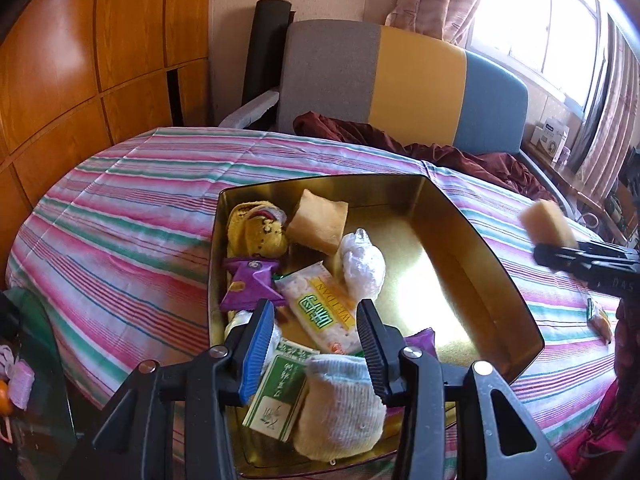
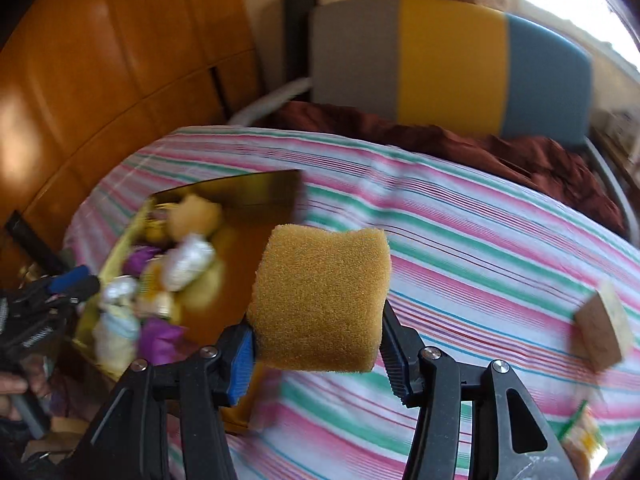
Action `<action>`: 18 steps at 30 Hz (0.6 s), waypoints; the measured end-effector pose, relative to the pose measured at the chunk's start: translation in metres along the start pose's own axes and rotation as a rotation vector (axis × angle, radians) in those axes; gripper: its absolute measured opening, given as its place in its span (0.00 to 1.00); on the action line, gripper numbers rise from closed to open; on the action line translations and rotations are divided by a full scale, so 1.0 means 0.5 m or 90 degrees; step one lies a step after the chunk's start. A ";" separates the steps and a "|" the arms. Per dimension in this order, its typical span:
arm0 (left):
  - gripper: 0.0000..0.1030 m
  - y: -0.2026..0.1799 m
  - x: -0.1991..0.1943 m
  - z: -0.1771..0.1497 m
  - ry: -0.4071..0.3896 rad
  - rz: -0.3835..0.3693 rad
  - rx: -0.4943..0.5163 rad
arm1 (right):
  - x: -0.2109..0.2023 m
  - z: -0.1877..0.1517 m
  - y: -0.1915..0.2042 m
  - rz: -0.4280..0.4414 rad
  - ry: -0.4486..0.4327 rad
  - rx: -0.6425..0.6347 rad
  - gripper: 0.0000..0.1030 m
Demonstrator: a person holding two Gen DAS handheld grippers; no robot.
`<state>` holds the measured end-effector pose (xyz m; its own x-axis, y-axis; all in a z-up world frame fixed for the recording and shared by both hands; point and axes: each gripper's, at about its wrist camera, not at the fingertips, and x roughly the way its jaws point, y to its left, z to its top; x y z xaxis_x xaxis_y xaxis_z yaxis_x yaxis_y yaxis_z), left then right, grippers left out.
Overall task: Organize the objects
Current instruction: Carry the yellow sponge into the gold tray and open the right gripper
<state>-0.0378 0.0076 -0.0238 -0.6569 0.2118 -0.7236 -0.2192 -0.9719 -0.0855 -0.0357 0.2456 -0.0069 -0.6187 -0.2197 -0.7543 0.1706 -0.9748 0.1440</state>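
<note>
Right tool (image 2: 318, 344) clamped on yellow sponge (image 2: 320, 300), left tool (image 1: 316, 344) part open — empty, above gold tin (image 1: 480, 240)

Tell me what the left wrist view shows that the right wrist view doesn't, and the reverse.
Only the left wrist view shows the tin's contents sharply: a green box, a white sock between the left gripper jaws, and the bare part of the tin's floor.

Only the right wrist view shows a wooden block lying on the striped bedspread, and the sponge close up in the right gripper.

Both show the gold tin, the sponge, the bedspread and the tricolour headboard.
</note>
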 end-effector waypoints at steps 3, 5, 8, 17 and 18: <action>0.42 0.013 -0.003 -0.006 -0.001 0.002 -0.009 | 0.035 0.012 0.069 0.024 0.016 -0.036 0.54; 0.42 0.026 -0.004 -0.009 -0.002 0.004 -0.020 | 0.064 0.016 0.097 0.031 0.033 -0.042 0.54; 0.42 0.046 -0.006 -0.013 -0.004 0.009 -0.033 | 0.109 0.019 0.122 0.034 0.060 -0.044 0.54; 0.42 0.073 -0.008 -0.018 -0.012 0.027 -0.048 | 0.222 -0.004 0.166 0.042 0.151 -0.057 0.58; 0.42 0.073 -0.010 -0.018 -0.015 0.029 -0.045 | 0.228 -0.009 0.169 0.045 0.156 -0.057 0.58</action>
<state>-0.0362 -0.0295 -0.0293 -0.6814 0.1693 -0.7121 -0.1384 -0.9851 -0.1018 -0.0883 0.1382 -0.0838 -0.4005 -0.2604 -0.8785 0.2814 -0.9474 0.1525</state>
